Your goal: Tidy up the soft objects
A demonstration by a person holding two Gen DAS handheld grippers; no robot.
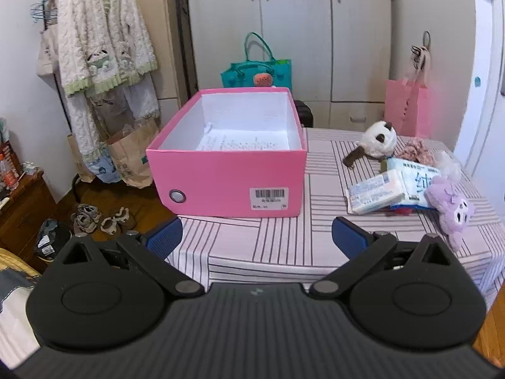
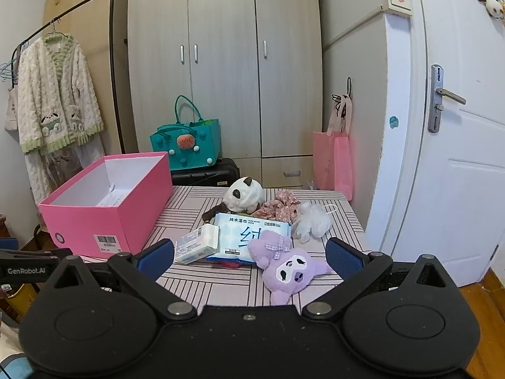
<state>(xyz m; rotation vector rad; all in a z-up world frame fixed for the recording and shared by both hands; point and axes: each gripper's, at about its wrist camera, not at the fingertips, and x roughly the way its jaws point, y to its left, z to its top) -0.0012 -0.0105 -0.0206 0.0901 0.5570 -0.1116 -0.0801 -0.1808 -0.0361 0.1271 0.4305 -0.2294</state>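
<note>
Right now your left gripper [image 1: 257,233] hangs over the near edge of the tabletop [image 1: 284,237], its jaws spread wide with nothing between them, pointing at the pink box [image 1: 227,170]. That box stands open on the left part of the striped tabletop, white inside, with a sheet of paper [image 1: 240,142] lying on its floor.

Your right gripper [image 2: 249,252] also has its jaws wide apart and holds nothing; it faces the pile of soft things to the right of the box. Nearest to it lies the purple plush toy [image 2: 287,268], on its back, touching the blue wet-wipes pack [image 2: 249,233]. A small white tissue pack [image 2: 197,244] leans against the left side of the wipes. Behind them sits the panda plush [image 2: 244,195], with a pink floral scrunchie [image 2: 279,205] just beside it and a white bath pouf [image 2: 312,222] at the right end of the pile. All of these rest on the tabletop, outside the box.
</note>
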